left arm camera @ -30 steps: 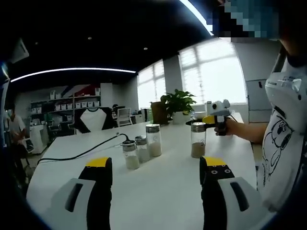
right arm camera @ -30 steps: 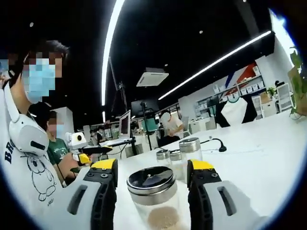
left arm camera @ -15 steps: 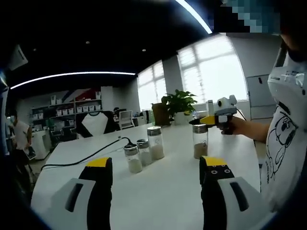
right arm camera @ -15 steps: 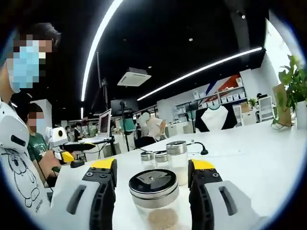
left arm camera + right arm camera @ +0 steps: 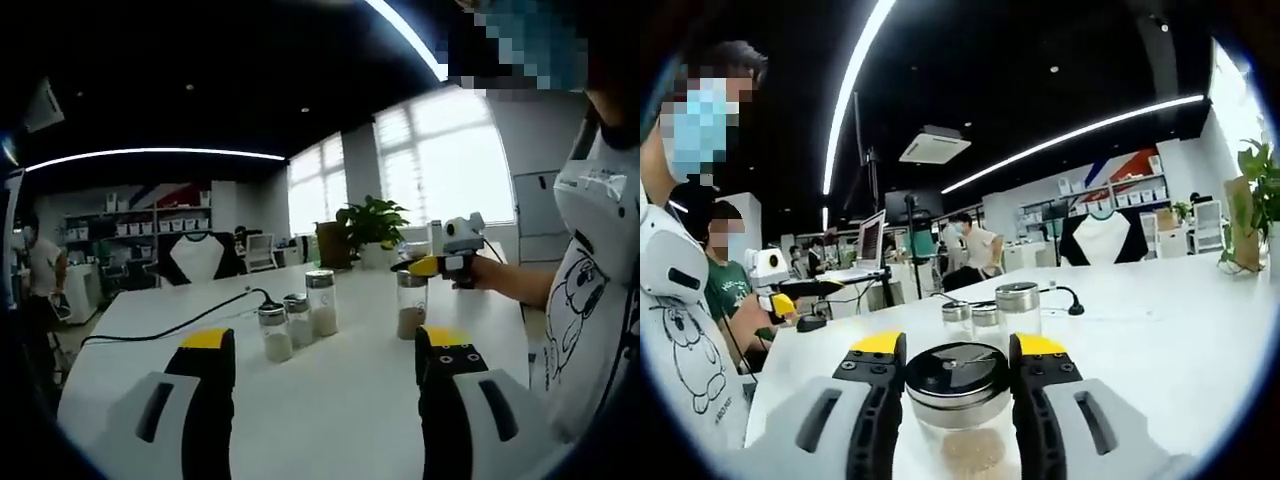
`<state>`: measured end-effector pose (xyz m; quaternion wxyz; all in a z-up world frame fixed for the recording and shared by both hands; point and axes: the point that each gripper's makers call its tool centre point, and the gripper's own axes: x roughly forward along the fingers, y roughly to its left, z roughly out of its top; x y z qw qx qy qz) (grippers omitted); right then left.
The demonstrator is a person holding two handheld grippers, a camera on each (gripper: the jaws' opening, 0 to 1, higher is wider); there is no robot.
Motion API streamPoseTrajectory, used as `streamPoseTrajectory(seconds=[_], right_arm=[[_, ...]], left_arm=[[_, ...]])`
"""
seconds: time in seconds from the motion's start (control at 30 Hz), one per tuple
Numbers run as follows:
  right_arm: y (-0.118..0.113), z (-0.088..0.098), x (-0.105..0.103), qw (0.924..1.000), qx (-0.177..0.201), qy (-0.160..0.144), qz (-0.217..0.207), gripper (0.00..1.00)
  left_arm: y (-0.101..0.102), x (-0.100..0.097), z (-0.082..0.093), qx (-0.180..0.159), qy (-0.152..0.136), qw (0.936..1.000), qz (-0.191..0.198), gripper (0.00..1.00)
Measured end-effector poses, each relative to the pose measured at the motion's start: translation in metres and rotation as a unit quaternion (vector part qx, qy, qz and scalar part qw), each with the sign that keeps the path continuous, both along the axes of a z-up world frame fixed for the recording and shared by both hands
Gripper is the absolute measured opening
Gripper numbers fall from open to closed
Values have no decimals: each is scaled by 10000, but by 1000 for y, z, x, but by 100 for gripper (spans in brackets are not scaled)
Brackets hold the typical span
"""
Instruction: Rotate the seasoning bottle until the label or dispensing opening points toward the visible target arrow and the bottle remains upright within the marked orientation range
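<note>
The clear glass seasoning bottle [image 5: 958, 415] with a silver-rimmed black lid stands upright on the white worktop [image 5: 1160, 340], brown powder at its bottom. The right gripper [image 5: 958, 352] clamps its fingers [image 5: 1032, 400] against the lid's sides. The left gripper [image 5: 325, 345] hovers near the bottle, fingers [image 5: 205, 390] spread wide, holding nothing.

The bench [image 5: 330, 390] is plain white. The left tool [image 5: 325, 350] and right tool [image 5: 956, 350] have black jaws with yellow tips on pale grey bodies. The clear bottle [image 5: 958, 405] has a silver-rimmed dark lid and tan seasoning. The plant [image 5: 372, 220] is green.
</note>
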<state>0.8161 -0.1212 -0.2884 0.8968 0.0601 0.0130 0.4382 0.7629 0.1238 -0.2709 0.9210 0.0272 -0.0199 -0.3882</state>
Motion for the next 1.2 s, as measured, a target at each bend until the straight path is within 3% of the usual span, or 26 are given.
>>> streamPoseTrajectory(seconds=[0.13,0.33,0.43,0.6,0.67,0.77,0.8,0.9,0.97,1.07,1.1,1.2], right_arm=[[2,0,-3,9990,193,-24,403,40],[4,-1,-5,9958,46,133,909,40],[5,-2,-6,9943,-21,156,1055,40],[4,-4,-8,9919,227,129,1243,41],[4,-3,-10,9923,176,132,1221,44],[-6,19,-10,9946,577,-77,861,75],[-7,21,-12,9945,596,-98,853,75],[-15,16,-12,9983,364,-57,450,57],[-15,10,-10,9996,208,18,175,59],[-11,-1,-7,9997,-163,135,-92,73],[-9,-8,-7,9990,-368,190,-180,73],[4,-11,-10,9989,-413,138,-145,66]], left_arm=[[1,0,3,-12,-70,10000,50,77],[5,-8,0,7,-9,10000,-6,76],[10,-7,1,-57,-40,10000,26,76],[7,-4,-1,-16,2,10000,3,76],[4,-4,1,-18,-33,10000,-32,76],[1,-5,3,-70,-53,9999,-76,76],[0,-5,2,-54,-56,9999,-78,76],[1,-5,-2,-26,-25,10000,-69,76],[1,-3,-5,-39,41,10000,-79,76],[-4,10,-13,-38,264,9996,-126,76],[-7,12,-12,4,215,9997,-134,76],[-22,11,-3,61,-17,9996,-280,76]])
